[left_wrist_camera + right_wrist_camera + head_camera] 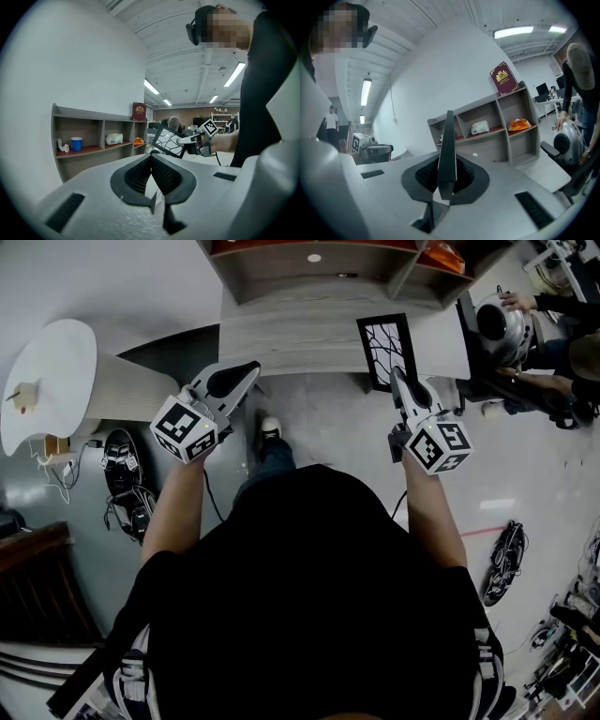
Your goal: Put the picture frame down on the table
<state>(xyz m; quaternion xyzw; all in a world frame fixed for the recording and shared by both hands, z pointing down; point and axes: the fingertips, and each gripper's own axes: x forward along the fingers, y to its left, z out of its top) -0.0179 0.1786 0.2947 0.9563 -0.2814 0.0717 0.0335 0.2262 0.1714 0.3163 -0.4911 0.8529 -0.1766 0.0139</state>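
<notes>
In the head view, my right gripper point(397, 379) is shut on the bottom edge of a black picture frame point(386, 351) with a white branching pattern. It holds the frame over the near right part of the grey wood-grain table point(281, 338). The right gripper view shows the frame point(447, 145) edge-on and upright, pinched between the jaws of my right gripper point(446, 180). My left gripper point(236, 379) hovers at the table's near left edge, shut with nothing in it. From the left gripper view, past my left gripper point(151, 158), the frame point(169, 142) appears tilted in the other gripper.
A grey open shelf point(101, 136) behind the table carries a blue cup point(76, 143), a white object, an orange object and a red book point(138, 111) on top. A white round side table point(47, 371) stands left. People and a chair point(502, 324) are at right. Cables point(122, 479) lie on the floor.
</notes>
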